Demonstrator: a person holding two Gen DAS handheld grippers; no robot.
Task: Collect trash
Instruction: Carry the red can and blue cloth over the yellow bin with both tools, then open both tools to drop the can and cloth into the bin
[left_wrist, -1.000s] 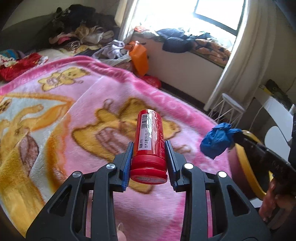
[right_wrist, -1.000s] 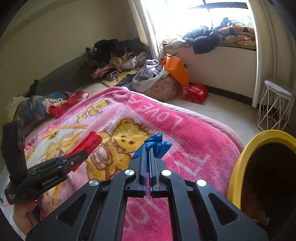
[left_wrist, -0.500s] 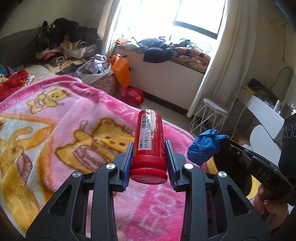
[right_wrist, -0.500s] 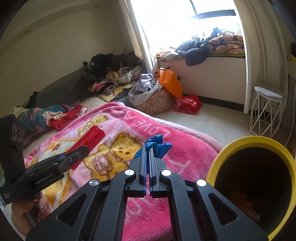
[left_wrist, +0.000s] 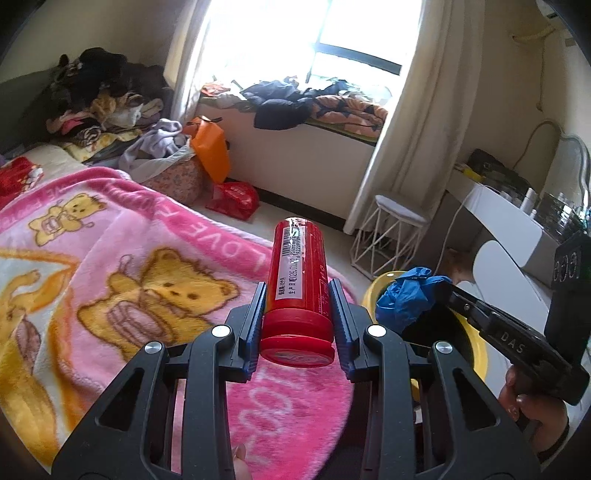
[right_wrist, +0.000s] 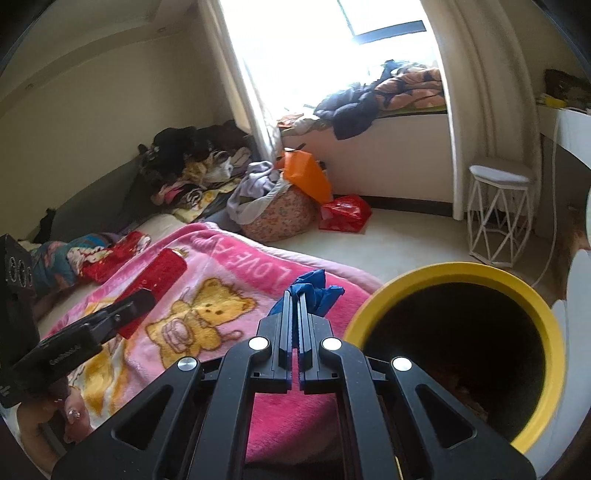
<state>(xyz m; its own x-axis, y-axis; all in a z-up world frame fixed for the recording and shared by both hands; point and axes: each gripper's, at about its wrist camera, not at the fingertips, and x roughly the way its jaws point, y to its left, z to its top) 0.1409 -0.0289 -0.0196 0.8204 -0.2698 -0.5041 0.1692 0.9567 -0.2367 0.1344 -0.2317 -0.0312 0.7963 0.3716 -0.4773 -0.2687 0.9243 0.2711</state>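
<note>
My left gripper (left_wrist: 297, 295) is shut on a red cylindrical canister (left_wrist: 297, 280) with a white barcode label, held over the foot of the pink teddy-bear blanket (left_wrist: 110, 266). The canister also shows in the right wrist view (right_wrist: 155, 284). My right gripper (right_wrist: 294, 295) is shut on a crumpled blue glove (right_wrist: 314, 291), just left of the yellow-rimmed bin (right_wrist: 454, 269). In the left wrist view the blue glove (left_wrist: 406, 295) hangs over the bin's rim (left_wrist: 373, 291).
A white wire stool (right_wrist: 498, 210) stands by the curtain. A red bag (right_wrist: 345, 212), an orange bag (right_wrist: 306, 177) and a laundry basket (right_wrist: 277, 214) sit on the floor past the bed. Clothes are piled on the window ledge (left_wrist: 314, 103). A white desk (left_wrist: 509, 221) stands at right.
Both grippers have moved right, away from the bed's middle. The yellow bin has come fully into the right wrist view, and the blue glove is now at its rim.
</note>
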